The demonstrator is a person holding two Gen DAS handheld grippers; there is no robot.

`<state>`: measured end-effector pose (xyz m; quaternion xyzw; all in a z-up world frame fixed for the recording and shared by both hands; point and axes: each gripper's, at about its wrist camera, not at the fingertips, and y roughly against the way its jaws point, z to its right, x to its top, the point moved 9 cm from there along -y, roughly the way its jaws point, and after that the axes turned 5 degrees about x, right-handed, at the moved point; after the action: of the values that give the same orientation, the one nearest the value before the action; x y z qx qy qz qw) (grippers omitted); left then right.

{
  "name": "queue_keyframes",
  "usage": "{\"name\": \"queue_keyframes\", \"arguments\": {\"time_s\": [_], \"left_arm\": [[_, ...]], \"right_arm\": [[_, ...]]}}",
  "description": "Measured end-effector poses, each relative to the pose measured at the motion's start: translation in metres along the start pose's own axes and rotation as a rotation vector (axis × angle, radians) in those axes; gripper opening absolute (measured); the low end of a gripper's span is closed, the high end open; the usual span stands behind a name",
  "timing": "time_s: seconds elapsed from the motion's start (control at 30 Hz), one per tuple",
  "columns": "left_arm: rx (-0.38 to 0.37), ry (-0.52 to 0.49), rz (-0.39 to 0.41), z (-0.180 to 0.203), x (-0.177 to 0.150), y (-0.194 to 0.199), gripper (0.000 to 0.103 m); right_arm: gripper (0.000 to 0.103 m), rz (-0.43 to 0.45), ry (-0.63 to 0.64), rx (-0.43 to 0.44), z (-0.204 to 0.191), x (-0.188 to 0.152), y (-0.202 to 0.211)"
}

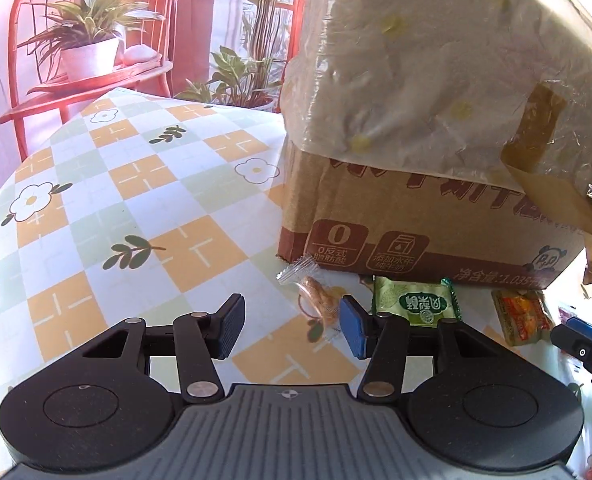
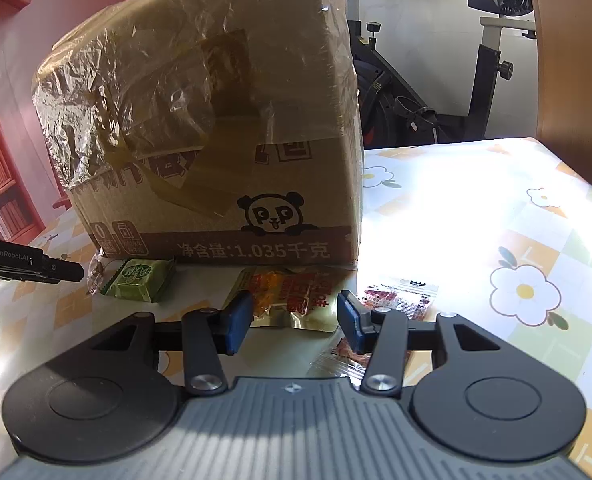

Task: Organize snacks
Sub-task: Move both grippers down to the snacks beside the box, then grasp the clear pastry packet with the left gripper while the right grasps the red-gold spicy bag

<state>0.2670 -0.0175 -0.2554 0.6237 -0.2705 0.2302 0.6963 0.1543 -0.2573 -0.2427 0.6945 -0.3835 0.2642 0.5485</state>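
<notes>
A cardboard box (image 1: 424, 224) wrapped in clear film stands on the table; it also shows in the right wrist view (image 2: 223, 184). Snack packets lie along its front: a clear-wrapped brown snack (image 1: 316, 300), a green packet (image 1: 416, 300) (image 2: 139, 278), a yellow-orange packet (image 1: 522, 316) (image 2: 291, 292), and a dark red printed packet (image 2: 396, 300). My left gripper (image 1: 291, 330) is open, its right finger beside the clear-wrapped snack. My right gripper (image 2: 293, 320) is open, its fingers on either side of the yellow-orange packet's near end.
The table has a checked floral cloth (image 1: 135, 184). Potted plants on a red stand (image 1: 87, 52) sit beyond the far edge. An exercise bike (image 2: 436, 80) stands behind the table. Bright sunlight falls on the cloth (image 2: 456, 216) right of the box.
</notes>
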Motion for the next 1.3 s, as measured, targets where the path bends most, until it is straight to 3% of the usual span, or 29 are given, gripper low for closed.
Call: {"name": "queue_keyframes", "arguments": {"time_s": [0.23, 0.3, 0.4, 0.7, 1.13, 1.3], "left_arm": [[0.065, 0.054, -0.020, 0.018, 0.002, -0.023, 0.052], [0.081, 0.036, -0.007, 0.019, -0.001, -0.019, 0.036], [0.071, -0.017, -0.008, 0.025, -0.006, -0.016, 0.024], [0.034, -0.131, 0.021, 0.025, -0.032, 0.008, 0.023], [0.000, -0.045, 0.026, 0.009, -0.041, 0.018, 0.023], [-0.013, -0.027, 0.033, 0.006, -0.045, 0.021, 0.023]], "right_arm": [[0.050, 0.006, -0.017, -0.015, 0.003, 0.000, 0.002], [0.050, 0.006, -0.018, -0.017, 0.004, -0.001, 0.002], [0.050, 0.007, -0.017, -0.019, 0.003, -0.002, 0.001], [0.050, 0.003, 0.002, -0.029, 0.000, -0.003, -0.001], [0.062, -0.107, 0.160, -0.050, -0.020, 0.005, -0.032], [0.068, -0.143, 0.045, -0.084, -0.006, 0.006, -0.041]]}}
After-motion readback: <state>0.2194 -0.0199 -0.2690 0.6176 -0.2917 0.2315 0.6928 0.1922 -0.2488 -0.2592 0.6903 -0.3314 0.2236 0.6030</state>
